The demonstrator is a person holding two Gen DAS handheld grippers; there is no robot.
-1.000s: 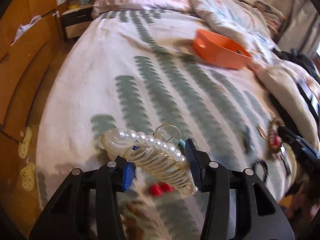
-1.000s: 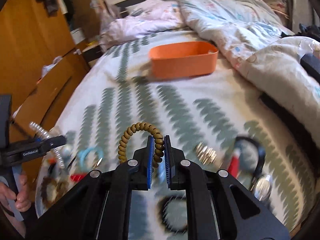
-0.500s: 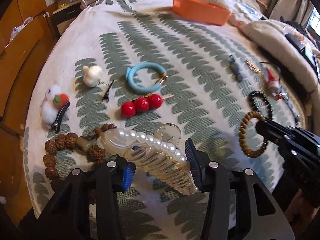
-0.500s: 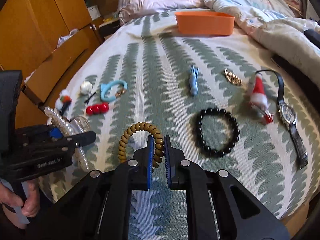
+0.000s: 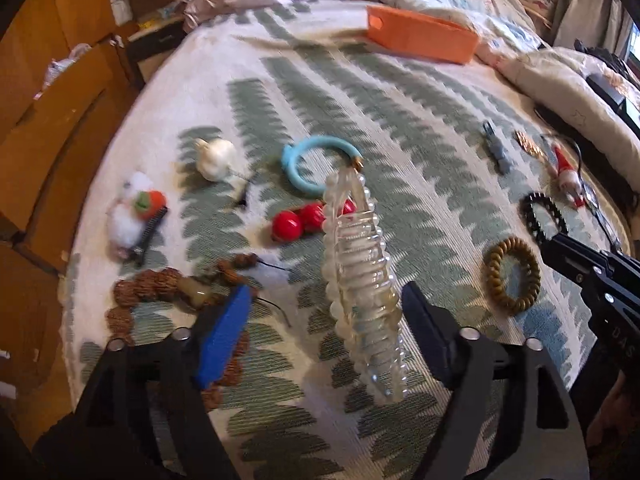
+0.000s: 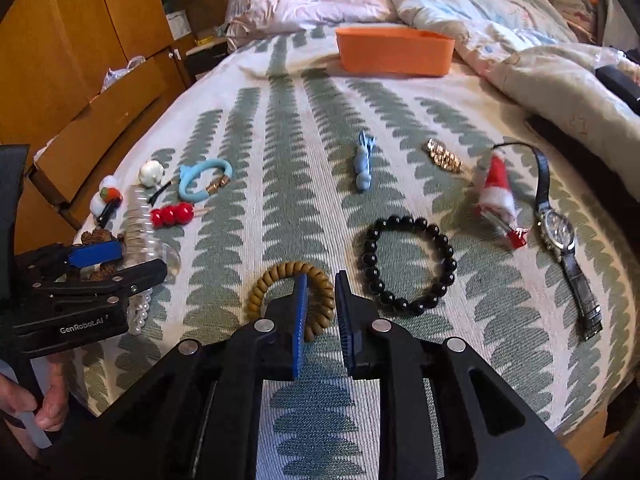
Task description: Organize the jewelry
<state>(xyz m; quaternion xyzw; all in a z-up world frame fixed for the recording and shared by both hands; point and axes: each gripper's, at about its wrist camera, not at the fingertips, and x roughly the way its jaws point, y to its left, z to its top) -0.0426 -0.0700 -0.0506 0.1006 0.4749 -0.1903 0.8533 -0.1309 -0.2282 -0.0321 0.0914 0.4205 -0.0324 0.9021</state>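
- The left claw (image 5: 324, 320) has just been opening; its jaws stand wide apart, and the clear pearl hair clip (image 5: 356, 280) lies between them on the bed (image 5: 400, 120), touching neither pad.
- The right claw (image 6: 320, 312) has just been opening; its jaws stand slightly apart, no longer pinching the tan coil hair tie (image 6: 276, 284), whose near edge lies between them on the bed.
- An orange box (image 6: 394, 56) sits well away, near the pillows.

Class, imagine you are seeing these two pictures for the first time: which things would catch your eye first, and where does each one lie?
The bright orange bin stands out at the far end of the leaf-patterned bedspread. Nearer, the clear pearl-edged hair clip lies between the left gripper's wide-open jaws, with the red bead clip just behind it. The black bead bracelet rests beside the olive coil hair tie at the right gripper.
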